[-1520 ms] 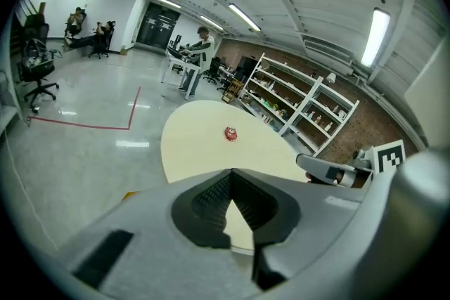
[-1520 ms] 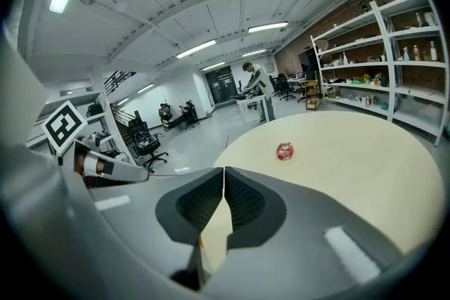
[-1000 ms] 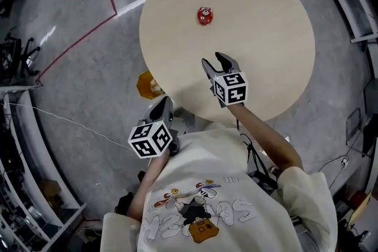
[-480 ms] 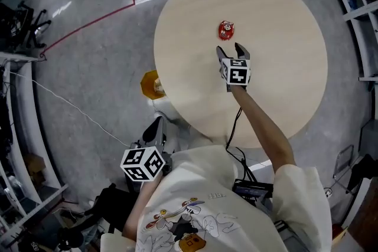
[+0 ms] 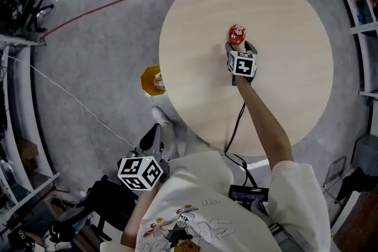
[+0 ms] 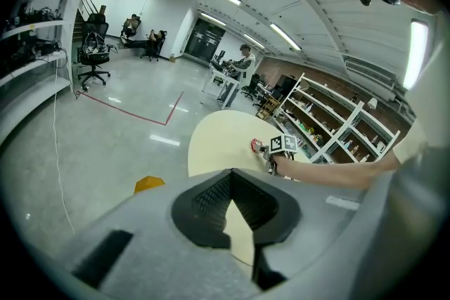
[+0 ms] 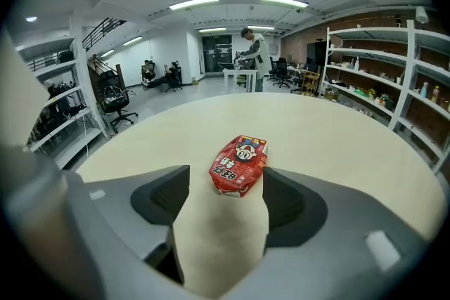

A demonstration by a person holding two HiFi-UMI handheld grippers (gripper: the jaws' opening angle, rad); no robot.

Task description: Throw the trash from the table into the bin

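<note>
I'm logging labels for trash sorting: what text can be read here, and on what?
Red snack packet: white characters beside a cartoon face, too blurred to read.
White T-shirt: printed lettering, too small to read.
Black-and-white marker cube: square patterns, no words.

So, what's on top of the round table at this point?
Only a red snack packet lies on the table. The right gripper, fingers having just been opening, brackets its near end ungripped. The table surface beneath the arm is covered.
</note>
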